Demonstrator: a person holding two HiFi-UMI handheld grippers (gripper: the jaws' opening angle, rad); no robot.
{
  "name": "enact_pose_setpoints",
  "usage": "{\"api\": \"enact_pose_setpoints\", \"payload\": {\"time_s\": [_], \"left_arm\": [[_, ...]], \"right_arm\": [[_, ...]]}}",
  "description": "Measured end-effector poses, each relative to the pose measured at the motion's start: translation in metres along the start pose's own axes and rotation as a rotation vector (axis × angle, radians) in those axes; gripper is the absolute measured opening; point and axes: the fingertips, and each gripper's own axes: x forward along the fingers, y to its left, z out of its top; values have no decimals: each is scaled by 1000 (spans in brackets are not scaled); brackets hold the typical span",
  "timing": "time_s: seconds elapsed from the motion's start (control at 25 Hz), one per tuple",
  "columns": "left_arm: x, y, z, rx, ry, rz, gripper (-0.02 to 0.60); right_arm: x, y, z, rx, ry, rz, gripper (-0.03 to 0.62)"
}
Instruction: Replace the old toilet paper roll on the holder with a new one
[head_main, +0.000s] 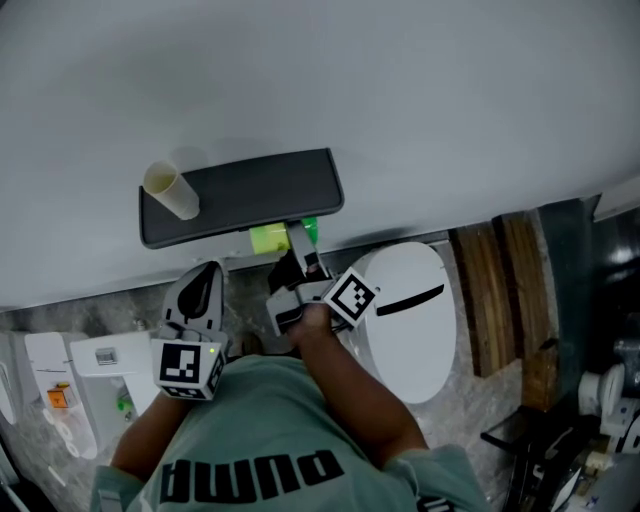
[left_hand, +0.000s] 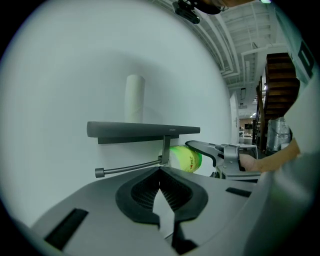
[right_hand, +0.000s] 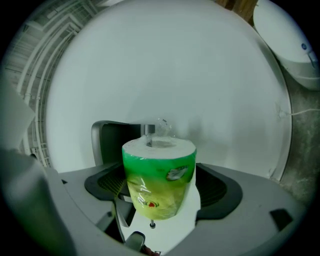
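Two hand-held grippers in frame, the person's arms in a green shirt below them.

Left gripper (head_main: 205, 275) (left_hand: 160, 172): jaws closed tip to tip, nothing between them. It hangs low and left of the holder, touching nothing and pointed at the wall.

Right gripper (head_main: 297, 256) (right_hand: 160, 180): jaws spread wide and clamped on the new toilet paper roll in green and yellow plastic wrap (head_main: 268, 238) (right_hand: 159, 180) (left_hand: 186, 158). Black ribbed pads (right_hand: 107, 182) press its two sides. White paper end of the roll faces away from the camera, toward the holder.

Roll position: under the right part of the dark grey holder shelf (head_main: 250, 190) (left_hand: 142, 130) (right_hand: 107, 142), just beside the vertical metal bracket (left_hand: 165, 147), on the side away from the bar. Contact with the bracket: cannot tell.

Thin metal holder bar (left_hand: 130, 167) runs left from the bracket to a knobbed free end. It is bare; the roll is not threaded on it.

Beige cardboard tube of the old roll (head_main: 172, 190) (left_hand: 135, 97) stands upright on the shelf top, near its left end, well apart from both grippers.

Behind: plain white wall (head_main: 350, 80). To the right on the marbled floor: white toilet with closed lid (head_main: 405, 320) (right_hand: 285, 40), then brown wooden planks (head_main: 500, 290).
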Motion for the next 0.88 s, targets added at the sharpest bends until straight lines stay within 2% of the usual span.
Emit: {"api": "enact_pose_setpoints", "payload": {"time_s": [0.28, 0.44, 0.52, 0.6, 0.72, 0.76, 0.88], "left_arm": [[0, -3, 2, -21, -11, -2, 3], [-2, -5, 5, -33, -21, -8, 3], [-4, -7, 6, -39, -27, -12, 3], [-8, -7, 8, -45, -36, -15, 3], [-11, -9, 10, -54, -47, -24, 3], [-12, -10, 11, -57, -51, -26, 3], [-16, -12, 14, -63, -61, -31, 3]], "right_arm": [[-27, 6, 0, -60, 30, -26, 448], [-43, 16, -4, -169, 65, -52, 448], [-52, 21, -7, -261, 88, -84, 448], [-60, 29, -13, -398, 120, -112, 446], [-64, 52, -26, -614, 165, -85, 440], [-65, 60, -29, -686, 174, -77, 373], [-69, 79, -39, -905, 204, -75, 281]]}}
